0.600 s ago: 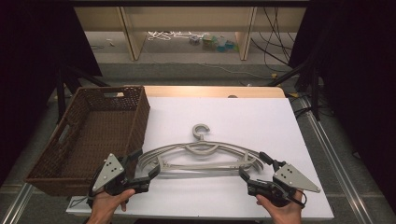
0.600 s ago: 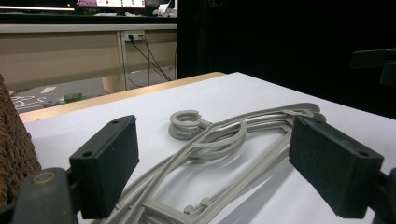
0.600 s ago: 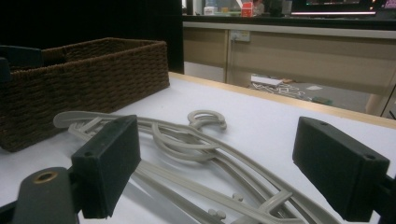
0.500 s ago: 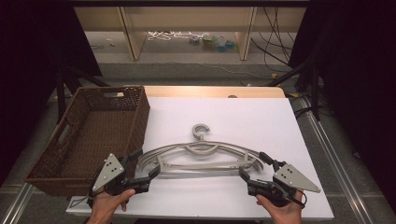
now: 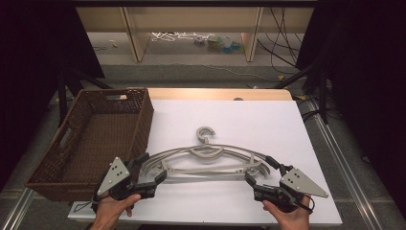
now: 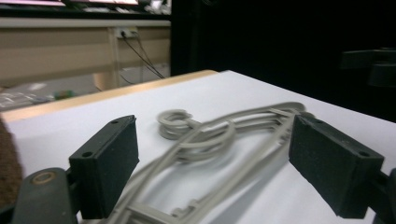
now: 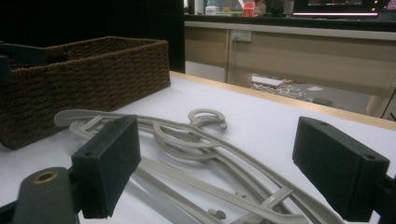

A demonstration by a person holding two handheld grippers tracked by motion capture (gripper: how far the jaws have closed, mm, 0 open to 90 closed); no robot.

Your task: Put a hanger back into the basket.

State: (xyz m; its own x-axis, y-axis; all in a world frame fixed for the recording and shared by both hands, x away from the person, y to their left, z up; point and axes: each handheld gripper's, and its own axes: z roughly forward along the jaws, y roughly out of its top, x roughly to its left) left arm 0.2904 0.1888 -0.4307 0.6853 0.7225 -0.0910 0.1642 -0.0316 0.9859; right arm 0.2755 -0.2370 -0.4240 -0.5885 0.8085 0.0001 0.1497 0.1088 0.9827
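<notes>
Both grippers parked at the ends of a grey hanger stack, nothing grabbed.

High view: wicker basket (image 5: 95, 139) sits at 9 o'clock of the hangers (image 5: 206, 160), which lie flat mid-table (image 5: 249, 120), hooks pointing to 12. Left gripper (image 5: 153, 168) at the stack's 8 o'clock end, right gripper (image 5: 261, 170) at the 4 o'clock end, both jaws wide apart around an end, hands low at the near edge. Left gripper view: jaws spread wide, hanger arms running between them, pads clear of the plastic. Right gripper view: same deal, jaws fully apart over the hangers, basket at 10 o'clock.
</notes>
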